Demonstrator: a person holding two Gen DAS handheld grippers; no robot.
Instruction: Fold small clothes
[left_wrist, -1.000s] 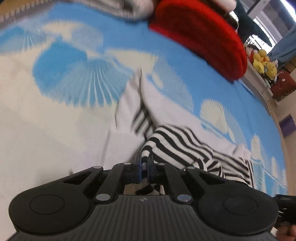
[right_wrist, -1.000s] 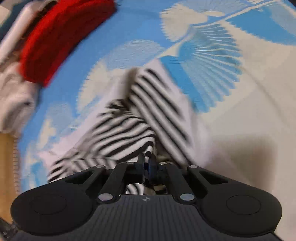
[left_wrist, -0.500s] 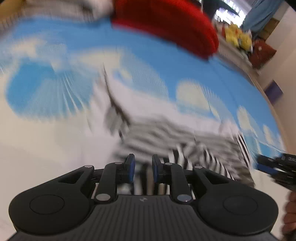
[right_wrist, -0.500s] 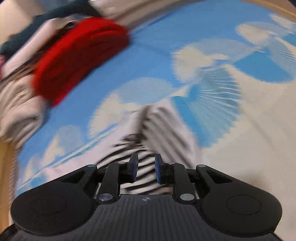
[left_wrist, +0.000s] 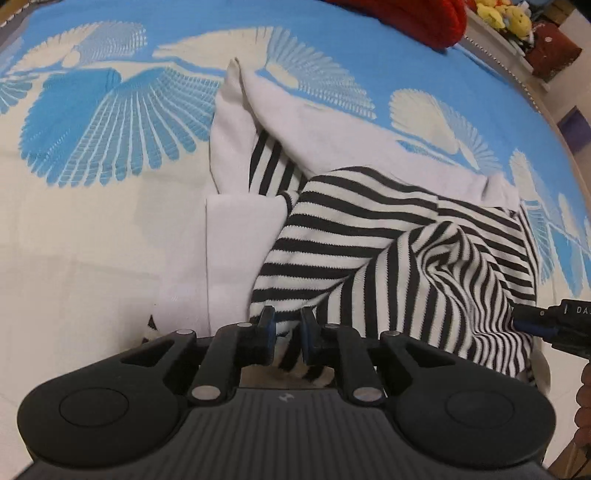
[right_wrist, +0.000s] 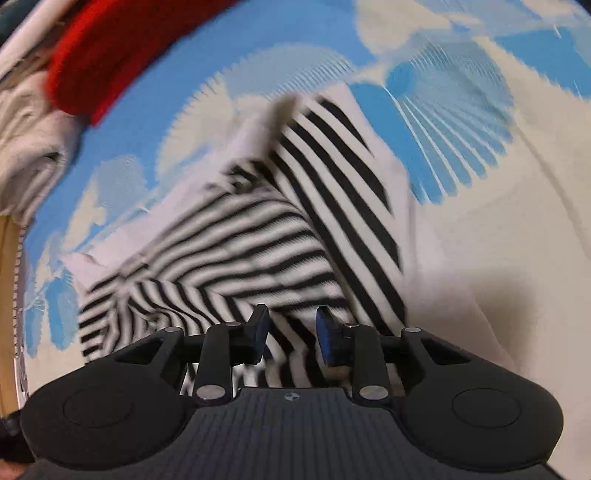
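Note:
A small black-and-white striped garment with white panels lies rumpled and partly folded on a blue and cream patterned blanket. It also shows in the right wrist view. My left gripper is open a little, just above the garment's near edge, holding nothing. My right gripper is open wider over the striped cloth, holding nothing. The right gripper's tips also show at the right edge of the left wrist view, touching the garment's right side.
A red knitted item lies at the far edge of the blanket, with pale folded clothes beside it. Yellow plush toys sit on a shelf beyond the blanket. A wooden edge runs along the left.
Both grippers were shut on the striped garment a second ago. Both have opened and let it go, and it now lies on the blanket. The right gripper has opened wider.

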